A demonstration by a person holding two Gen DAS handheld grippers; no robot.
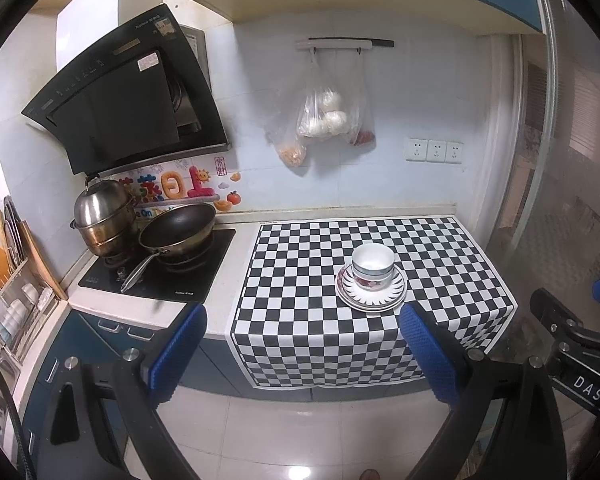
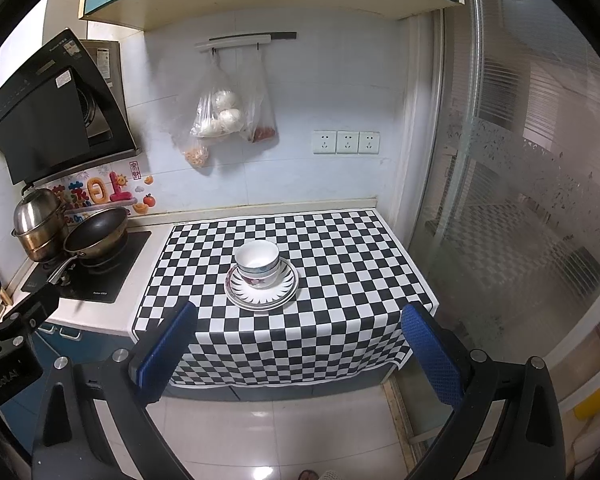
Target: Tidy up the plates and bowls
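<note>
Stacked white bowls (image 1: pixel 373 265) sit on stacked plates (image 1: pixel 371 294) with a black ray pattern, on the checkered cloth (image 1: pixel 300 272) over the counter. They also show in the right wrist view: bowls (image 2: pixel 258 262), plates (image 2: pixel 261 294), cloth (image 2: pixel 340 256). My left gripper (image 1: pixel 302 354) is open and empty, held back from the counter above the floor. My right gripper (image 2: pixel 300 354) is open and empty, also back from the counter edge. The right gripper's body shows at the right edge of the left wrist view (image 1: pixel 572 340).
A stove (image 1: pixel 160 268) with a frying pan (image 1: pixel 178 228) and a steel pot (image 1: pixel 102 216) stands left of the cloth. A dish rack (image 1: pixel 12 312) is at far left. Plastic bags (image 1: pixel 324 116) hang on the wall. A glass door (image 2: pixel 520 200) is on the right.
</note>
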